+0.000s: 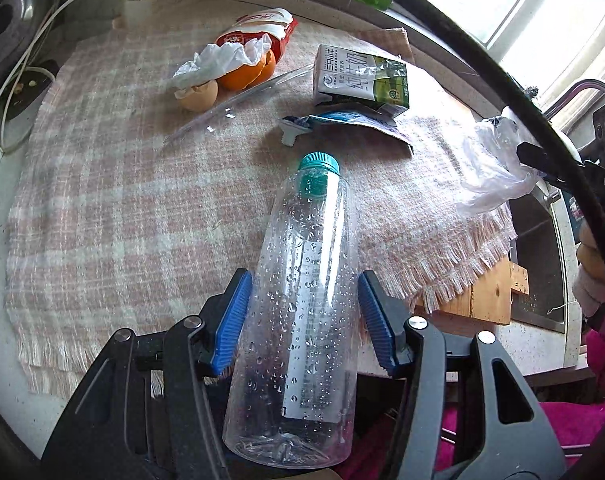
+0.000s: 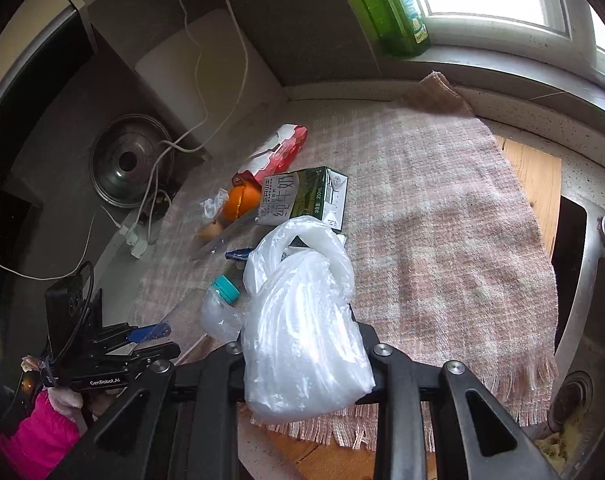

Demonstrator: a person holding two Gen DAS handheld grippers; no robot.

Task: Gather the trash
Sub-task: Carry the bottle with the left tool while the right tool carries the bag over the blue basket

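Note:
A clear, empty plastic bottle with a teal cap sits between the blue pads of my left gripper, which is shut on its sides and holds it above the cloth. The right wrist view shows that same bottle beside the left gripper. My right gripper is shut on a thin white plastic bag, which hides its fingertips. On the cloth lie a milk carton, orange peel, an eggshell, a red wrapper and a flat blue pouch.
A pink plaid cloth covers the counter. A sink and a wooden board lie at the right. A pot lid, white cables and a power strip stand at the left. A green bottle is on the window sill.

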